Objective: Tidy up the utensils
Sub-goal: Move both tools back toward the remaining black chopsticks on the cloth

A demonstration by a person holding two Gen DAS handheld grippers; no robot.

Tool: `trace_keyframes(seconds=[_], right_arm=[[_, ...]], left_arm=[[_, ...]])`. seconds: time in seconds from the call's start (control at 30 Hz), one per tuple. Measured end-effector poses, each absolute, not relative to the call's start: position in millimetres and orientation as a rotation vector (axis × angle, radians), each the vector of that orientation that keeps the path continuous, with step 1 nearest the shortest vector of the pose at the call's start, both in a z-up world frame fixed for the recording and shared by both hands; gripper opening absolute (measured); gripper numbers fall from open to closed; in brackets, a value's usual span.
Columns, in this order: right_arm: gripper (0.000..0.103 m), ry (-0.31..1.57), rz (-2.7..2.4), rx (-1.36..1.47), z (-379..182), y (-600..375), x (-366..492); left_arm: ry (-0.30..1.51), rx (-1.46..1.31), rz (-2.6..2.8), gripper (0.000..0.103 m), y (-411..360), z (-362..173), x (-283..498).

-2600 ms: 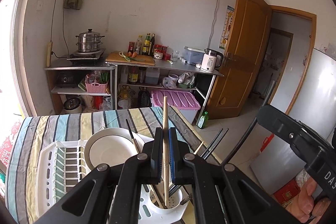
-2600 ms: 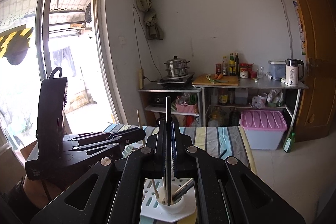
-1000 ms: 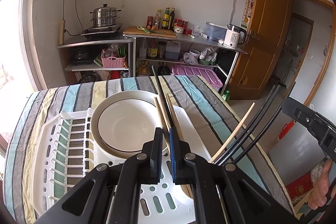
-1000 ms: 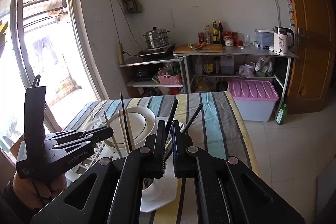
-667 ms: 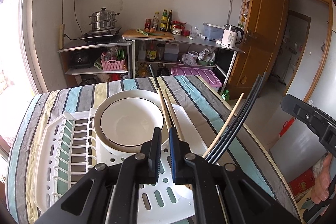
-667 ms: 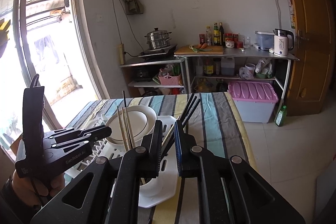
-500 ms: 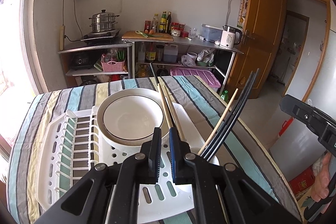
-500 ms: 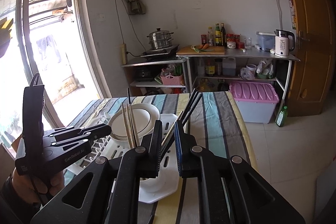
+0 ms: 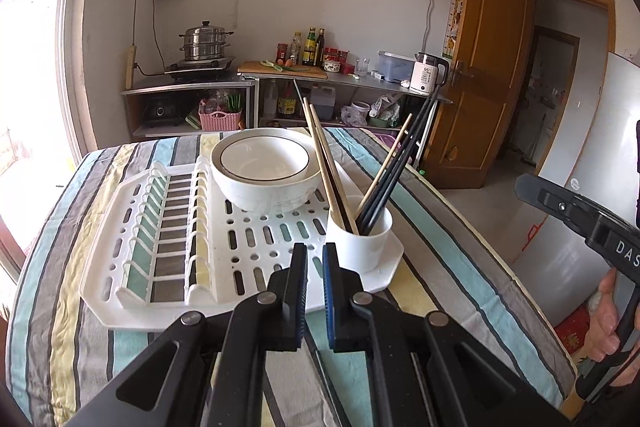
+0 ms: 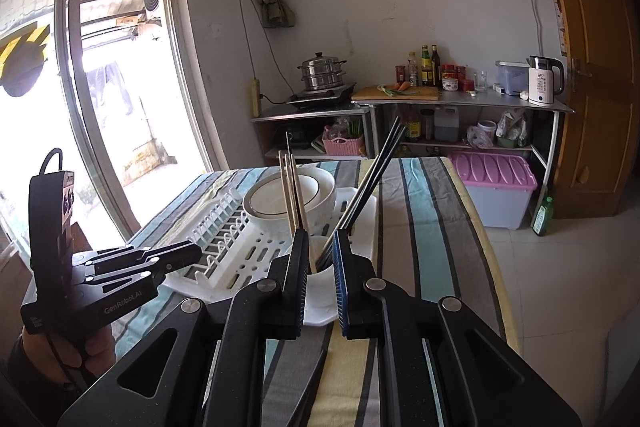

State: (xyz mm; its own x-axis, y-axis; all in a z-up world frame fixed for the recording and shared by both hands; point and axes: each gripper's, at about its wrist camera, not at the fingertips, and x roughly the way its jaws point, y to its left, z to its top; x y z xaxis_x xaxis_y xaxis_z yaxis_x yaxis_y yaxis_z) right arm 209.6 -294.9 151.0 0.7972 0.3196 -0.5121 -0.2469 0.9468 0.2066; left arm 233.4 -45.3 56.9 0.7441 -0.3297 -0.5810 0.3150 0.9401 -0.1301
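A white cup (image 9: 359, 243) stands on the near right corner of a white dish rack (image 9: 160, 227). Pale wooden chopsticks (image 9: 320, 147) and black chopsticks (image 9: 404, 155) lean out of the cup. My left gripper (image 9: 315, 267) hovers just short of the cup, its jaws nearly together with nothing between them. My right gripper (image 10: 321, 259) sits in front of the cup (image 10: 320, 251), slightly open and empty, and partly hides it. The wooden chopsticks (image 10: 290, 191) and black chopsticks (image 10: 376, 171) rise above it. Each gripper also shows in the other view: the left gripper (image 10: 188, 255) and the right gripper (image 9: 524, 187).
A white bowl (image 9: 264, 171) rests on the rack behind the cup. The table has a striped cloth (image 9: 440, 247), and its right edge drops to a tiled floor with a purple-lidded box (image 10: 496, 187). Shelves with a steamer pot (image 9: 204, 43) and a kettle line the far wall.
Both grippers held a chopstick over the cup, let go, and have drawn back toward me. The right jaws have parted a little. The chopsticks stay leaning in the cup.
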Motion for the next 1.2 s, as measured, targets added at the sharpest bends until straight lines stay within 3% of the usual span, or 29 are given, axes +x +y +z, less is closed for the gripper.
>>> trace_keyframes(seconds=[0.63, 1.2], right_arm=[[0.013, 0.689, 0.319, 0.170, 97, -291, 144], [0.013, 0.831, 0.302, 0.157, 51, -279, 163]], left_arm=[[0.674, -0.028, -0.296, 0.006, -19, 12, 138], [0.849, 0.003, -0.336, 0.007, -43, -25, 173]])
